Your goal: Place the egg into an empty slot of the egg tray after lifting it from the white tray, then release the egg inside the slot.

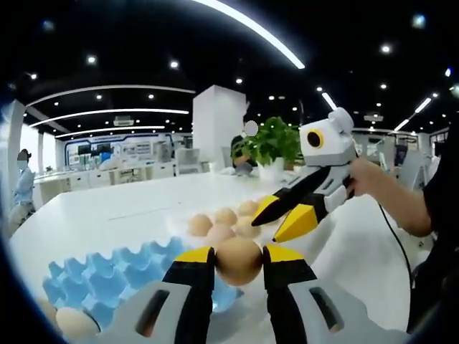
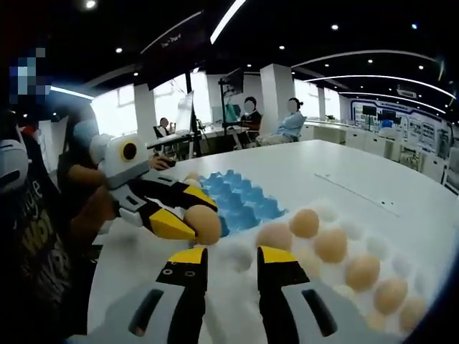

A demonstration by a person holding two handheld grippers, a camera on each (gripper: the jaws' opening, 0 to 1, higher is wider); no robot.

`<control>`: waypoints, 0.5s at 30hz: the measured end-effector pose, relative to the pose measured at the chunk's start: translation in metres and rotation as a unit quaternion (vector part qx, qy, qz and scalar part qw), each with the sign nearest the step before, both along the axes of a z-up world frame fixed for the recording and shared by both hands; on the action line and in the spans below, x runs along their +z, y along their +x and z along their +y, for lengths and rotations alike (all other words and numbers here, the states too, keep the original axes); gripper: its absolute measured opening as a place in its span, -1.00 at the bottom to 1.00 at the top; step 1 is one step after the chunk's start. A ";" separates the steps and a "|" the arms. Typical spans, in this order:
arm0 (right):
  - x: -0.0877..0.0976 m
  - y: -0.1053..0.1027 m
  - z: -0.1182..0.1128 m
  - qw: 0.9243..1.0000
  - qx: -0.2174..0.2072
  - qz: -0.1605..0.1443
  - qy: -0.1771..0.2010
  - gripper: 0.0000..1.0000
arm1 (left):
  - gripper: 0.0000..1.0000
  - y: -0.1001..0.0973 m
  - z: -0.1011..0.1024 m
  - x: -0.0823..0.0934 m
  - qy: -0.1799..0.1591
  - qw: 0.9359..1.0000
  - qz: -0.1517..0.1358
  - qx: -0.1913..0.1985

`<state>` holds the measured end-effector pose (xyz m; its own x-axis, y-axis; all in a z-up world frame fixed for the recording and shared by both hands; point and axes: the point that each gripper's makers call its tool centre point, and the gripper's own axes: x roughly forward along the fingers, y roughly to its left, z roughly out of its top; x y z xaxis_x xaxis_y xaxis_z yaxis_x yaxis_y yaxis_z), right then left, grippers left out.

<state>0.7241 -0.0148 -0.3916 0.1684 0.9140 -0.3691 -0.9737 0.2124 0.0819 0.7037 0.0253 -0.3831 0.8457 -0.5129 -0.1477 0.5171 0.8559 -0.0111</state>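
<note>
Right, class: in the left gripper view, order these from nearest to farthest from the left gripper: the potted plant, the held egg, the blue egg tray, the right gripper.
1. Held egg: between the left gripper's jaws.
2. Blue egg tray: just below and left.
3. Right gripper: ahead, to the right, over the loose eggs.
4. Potted plant: at the table's far end.

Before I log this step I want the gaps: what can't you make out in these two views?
- Blue egg tray: in the left gripper view, the left gripper and its held egg hide its near slots.
- White tray: far end cut off at the right gripper view's edge.
- Right gripper: jaws apart, empty.
</note>
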 end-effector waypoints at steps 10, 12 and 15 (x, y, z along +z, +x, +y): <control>-0.002 0.001 -0.004 1.000 -0.006 0.001 0.002 -0.44 | -0.47 0.004 0.011 0.003 -0.005 1.000 -0.004 0.011; -0.002 0.002 -0.005 1.000 -0.006 0.001 0.002 -0.44 | -0.47 0.004 0.015 0.005 -0.006 1.000 -0.007 0.015; -0.003 0.001 -0.005 1.000 -0.006 0.003 0.001 -0.44 | -0.47 0.003 0.022 0.008 -0.006 1.000 -0.011 0.022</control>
<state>0.7253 -0.0195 -0.3946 0.1774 0.9130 -0.3674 -0.9707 0.2239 0.0876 0.7066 0.0472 -0.3747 0.8708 -0.4759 -0.1236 0.4783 0.8781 -0.0109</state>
